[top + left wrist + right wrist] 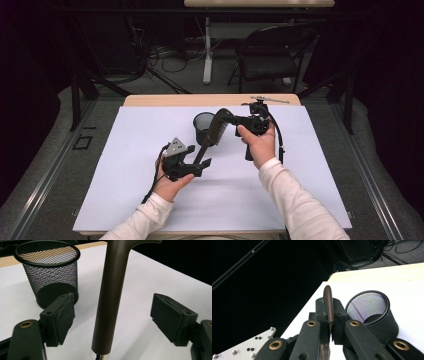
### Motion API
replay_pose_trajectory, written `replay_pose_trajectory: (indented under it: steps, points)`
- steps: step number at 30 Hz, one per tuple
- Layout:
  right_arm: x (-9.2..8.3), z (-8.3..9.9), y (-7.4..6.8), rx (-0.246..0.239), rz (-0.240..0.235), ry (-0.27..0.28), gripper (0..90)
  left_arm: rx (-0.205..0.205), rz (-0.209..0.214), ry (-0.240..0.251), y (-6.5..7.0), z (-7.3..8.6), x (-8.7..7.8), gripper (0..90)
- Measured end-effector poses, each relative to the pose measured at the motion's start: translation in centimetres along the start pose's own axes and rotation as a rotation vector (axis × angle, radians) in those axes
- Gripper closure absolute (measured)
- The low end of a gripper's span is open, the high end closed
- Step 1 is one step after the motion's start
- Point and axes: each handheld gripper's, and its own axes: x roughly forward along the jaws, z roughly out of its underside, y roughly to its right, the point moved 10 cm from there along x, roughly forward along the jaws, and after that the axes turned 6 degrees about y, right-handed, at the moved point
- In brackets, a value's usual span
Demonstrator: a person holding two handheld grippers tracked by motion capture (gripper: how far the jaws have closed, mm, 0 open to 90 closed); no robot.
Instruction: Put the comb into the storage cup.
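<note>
Just at five o'clock of the mesh cup (203,127), my right gripper (235,121) clamps the comb (214,134), so I'll close the wide-open left gripper (199,162) squarely on its handle (110,297).

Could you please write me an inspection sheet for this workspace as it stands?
Surface: white sheet over a wooden table.
Job's things: dark hairbrush held off the surface; black mesh cup upright, empty.
Clutter: nothing seen.
Grippers: right gripper shut on the hairbrush's head; left gripper open, its jaws either side of the handle, not touching.
Cables: one trails from each gripper; more on the floor.
Surroundings: folding chair, second table, dark room.
</note>
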Motion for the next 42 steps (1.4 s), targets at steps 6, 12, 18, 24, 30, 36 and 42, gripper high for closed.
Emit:
replay_pose_trajectory:
  steps: [6, 12, 18, 24, 30, 36, 42]
  points:
    - [0.0, -0.5, 0.0, -0.007, 0.011, 0.001, 86.5, -0.029, 0.004, -0.007, -0.2, -0.1, 0.0, 14.9]
    - [-0.1, -0.9, -0.1, -0.025, 0.018, 0.0, 86.5, -0.047, -0.007, -0.008, -0.6, -0.4, 0.0, 5.3]
    - [-0.2, -1.3, 0.0, -0.035, 0.032, 0.004, 86.5, -0.065, -0.005, 0.006, -0.7, -0.8, 0.0, 0.4]
    - [-0.2, -1.6, 0.1, -0.039, 0.041, 0.011, 86.5, -0.066, -0.009, 0.005, -0.9, -0.9, -0.1, 0.5]
    - [-0.3, -2.1, 0.0, -0.049, 0.053, 0.019, 86.4, -0.073, -0.026, 0.0, -1.3, -1.0, -0.4, 0.6]
    - [-0.4, -2.6, 0.2, -0.058, 0.068, 0.028, 86.4, -0.071, -0.039, -0.002, -1.6, -1.0, -0.6, 0.6]
    - [-0.4, -3.1, 0.1, -0.078, 0.081, 0.032, 86.4, -0.069, -0.031, -0.004, -1.6, -1.1, -0.8, 0.5]
